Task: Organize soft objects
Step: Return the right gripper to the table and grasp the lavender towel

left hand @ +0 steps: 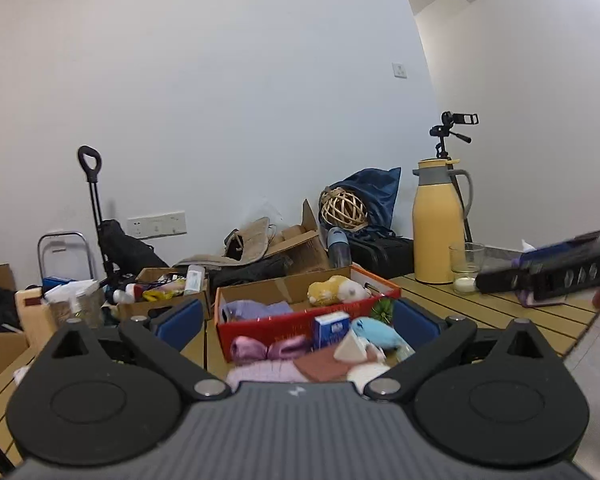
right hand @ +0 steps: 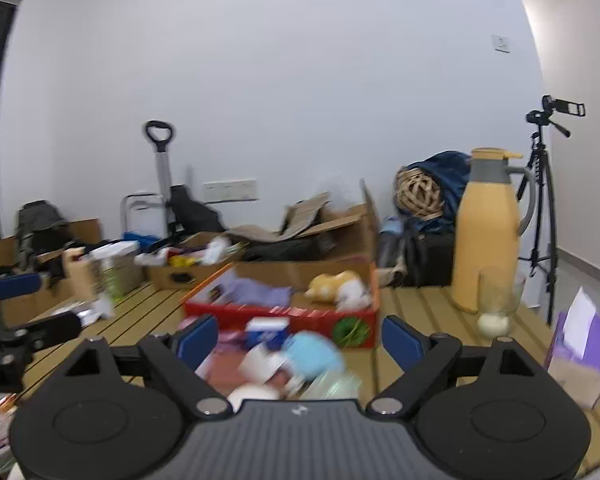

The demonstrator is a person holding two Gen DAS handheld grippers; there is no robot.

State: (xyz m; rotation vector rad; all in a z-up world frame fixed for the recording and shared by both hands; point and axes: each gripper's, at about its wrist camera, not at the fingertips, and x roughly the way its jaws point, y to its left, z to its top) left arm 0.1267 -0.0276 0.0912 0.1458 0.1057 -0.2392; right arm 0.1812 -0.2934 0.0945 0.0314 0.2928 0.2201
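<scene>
A red cardboard box [left hand: 284, 322] on the slatted wooden table holds a lilac cloth [left hand: 256, 309] and a yellow-and-white plush [left hand: 338, 290]; the right wrist view shows the box [right hand: 284, 314] and plush [right hand: 338, 286] too. In front of the box lies a pile: a light blue plush [left hand: 376, 330], pink satin pieces [left hand: 266, 349], a pink knit [left hand: 266, 372], a brown cloth [left hand: 322, 364], a small blue-white carton [left hand: 331, 330]. My left gripper [left hand: 296, 326] is open and empty above the pile. My right gripper [right hand: 300, 338] is open and empty over the blue plush [right hand: 314, 354].
A yellow thermos jug [left hand: 436, 222] and a glass with a candle [left hand: 466, 266] stand at the table's back right. A purple tissue box [right hand: 580, 356] sits at the right edge. Cluttered cardboard boxes [left hand: 164, 292], a trolley and a tripod stand behind the table.
</scene>
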